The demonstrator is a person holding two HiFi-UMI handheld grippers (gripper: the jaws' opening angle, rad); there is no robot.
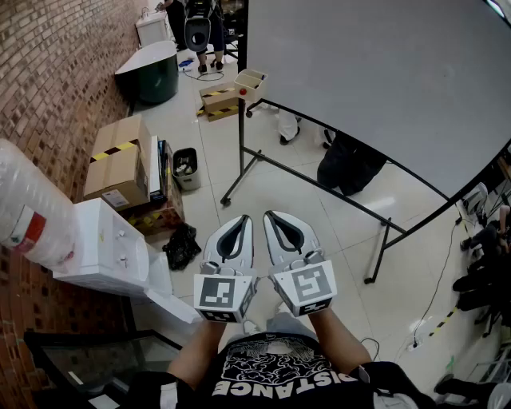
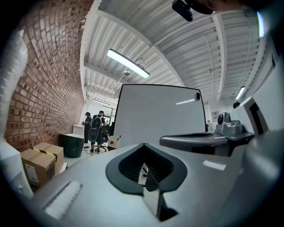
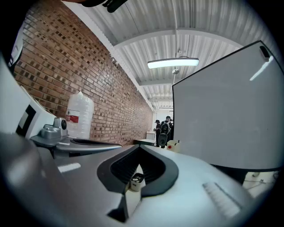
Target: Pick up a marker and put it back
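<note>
No marker shows clearly in any view. A large whiteboard (image 1: 375, 76) stands on a black frame ahead of me. A small white box (image 1: 250, 80) with a red dot hangs at its left corner, and its contents are too small to tell. This white box (image 2: 114, 142) also shows far off in the left gripper view, and the same white box (image 3: 174, 145) in the right gripper view. My left gripper (image 1: 243, 217) and right gripper (image 1: 270, 214) are held side by side close to my body, well short of the board. Both are shut with nothing between the jaws.
A water dispenser (image 1: 104, 252) with its bottle (image 1: 32, 212) stands at my left by the brick wall. Beyond it are cardboard boxes (image 1: 118, 160) and a small bin (image 1: 186, 168). A black bag (image 1: 347, 164) lies under the board. People (image 1: 200, 24) stand at the far end.
</note>
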